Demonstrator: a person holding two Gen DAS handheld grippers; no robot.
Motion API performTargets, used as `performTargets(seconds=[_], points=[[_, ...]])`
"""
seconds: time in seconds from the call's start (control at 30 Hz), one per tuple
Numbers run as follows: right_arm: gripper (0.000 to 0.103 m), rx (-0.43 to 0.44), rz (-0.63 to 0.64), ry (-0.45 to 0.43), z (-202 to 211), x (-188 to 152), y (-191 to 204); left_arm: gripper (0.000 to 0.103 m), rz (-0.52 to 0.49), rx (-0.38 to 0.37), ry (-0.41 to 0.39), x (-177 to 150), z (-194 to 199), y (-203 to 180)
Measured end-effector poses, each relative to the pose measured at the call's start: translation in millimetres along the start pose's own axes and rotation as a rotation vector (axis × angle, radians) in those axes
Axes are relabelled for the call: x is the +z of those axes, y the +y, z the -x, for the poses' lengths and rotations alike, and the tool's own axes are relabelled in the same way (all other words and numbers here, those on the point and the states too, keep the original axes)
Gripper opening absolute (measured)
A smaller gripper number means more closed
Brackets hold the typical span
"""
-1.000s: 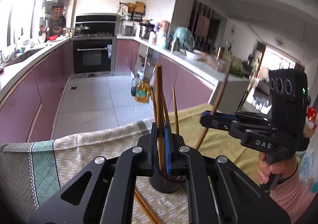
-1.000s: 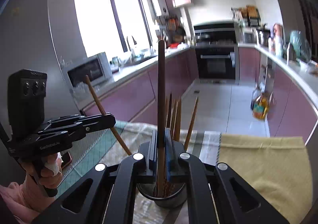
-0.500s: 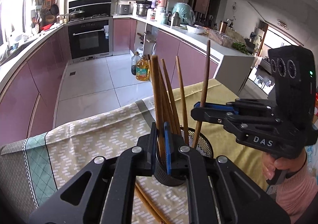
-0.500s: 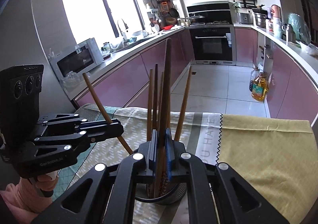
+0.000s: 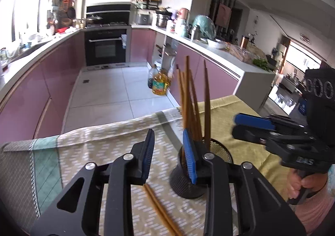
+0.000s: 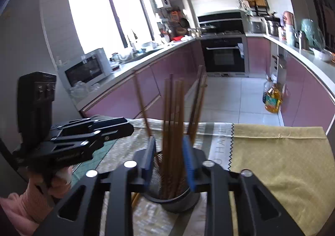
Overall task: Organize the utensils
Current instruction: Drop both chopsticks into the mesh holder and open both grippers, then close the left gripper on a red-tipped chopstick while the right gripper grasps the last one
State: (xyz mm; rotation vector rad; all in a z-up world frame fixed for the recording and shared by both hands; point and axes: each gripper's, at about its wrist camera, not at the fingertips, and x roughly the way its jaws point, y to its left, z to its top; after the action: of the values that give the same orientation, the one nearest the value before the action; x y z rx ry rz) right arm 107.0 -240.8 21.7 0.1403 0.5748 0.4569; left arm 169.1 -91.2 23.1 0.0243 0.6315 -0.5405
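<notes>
chopsticks (image 5: 189,108): stood upright in black mesh holder (image 5: 219,152) on patterned tablecloth (image 5: 94,141) | two more chopsticks (image 5: 161,210) laid flat just beside holder | left gripper (image 5: 168,157): jaws just opened, parted, nothing held | right gripper (image 6: 169,164): jaws just opened, chopsticks seen between pads, not pressed | yellow cloth (image 6: 282,152) beside.

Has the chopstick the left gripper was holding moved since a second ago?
Yes. The left gripper has just been opening with nothing between its jaws; the chopstick now stands in the black cup with the others.
</notes>
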Motion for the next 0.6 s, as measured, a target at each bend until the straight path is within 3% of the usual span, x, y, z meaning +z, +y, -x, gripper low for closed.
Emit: performTargets(seconds=[0.17,0.3,0.43,0.6], points=[[0.038,0.095,0.081,0.026,13,-26,32,0.042,0.003,0.053,-0.058,-29,31,10],[0.042,0.118,0.109,0.121,-8,-57,51,0.052,0.015,0.094,-0.053,-60,46,19],[0.042,0.112,0.064,0.250,-47,-89,55,0.054,0.037,0.133,0.016,-93,47,27],[0.042,0.076,0.025,0.329,-75,-112,57,0.055,0.067,0.141,0.099,-128,41,36]])
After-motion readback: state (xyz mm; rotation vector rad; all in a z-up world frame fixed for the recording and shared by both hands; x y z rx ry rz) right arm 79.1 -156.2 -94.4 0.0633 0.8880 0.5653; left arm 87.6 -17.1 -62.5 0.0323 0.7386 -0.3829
